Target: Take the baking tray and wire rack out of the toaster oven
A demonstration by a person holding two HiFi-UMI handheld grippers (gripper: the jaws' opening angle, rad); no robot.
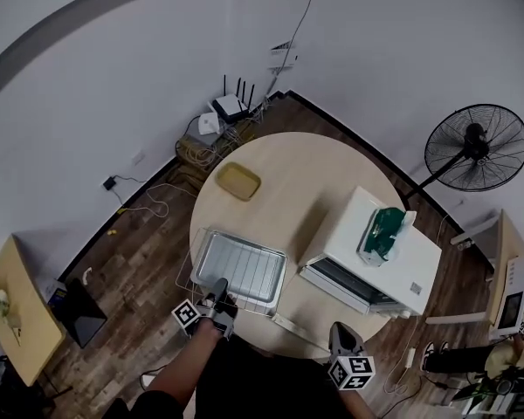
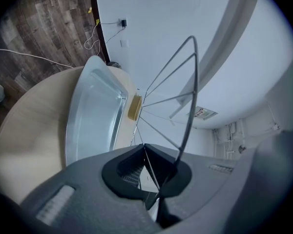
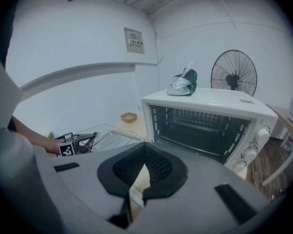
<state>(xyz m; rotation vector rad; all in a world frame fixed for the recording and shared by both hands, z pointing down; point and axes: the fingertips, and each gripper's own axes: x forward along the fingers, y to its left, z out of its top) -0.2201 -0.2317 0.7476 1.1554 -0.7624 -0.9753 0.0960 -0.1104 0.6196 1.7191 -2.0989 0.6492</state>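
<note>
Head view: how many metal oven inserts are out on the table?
2. The baking tray lies on the wire rack at the near-left edge of the table; the left gripper has its jaws shut on the rack's wire. The toaster oven looks empty in the right gripper view.

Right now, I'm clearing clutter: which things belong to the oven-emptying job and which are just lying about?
Job: baking tray, wire rack, toaster oven, left gripper.
Lying about: tan dish, green bag on the oven, fan.

Round wooden table [image 1: 319, 168] before you, shallow yellow dish [image 1: 237, 182] on its far side, green bag [image 1: 382, 234] toward your right, black standing fan [image 1: 476, 147] farther right, white router [image 1: 230, 107] by the far wall.
</note>
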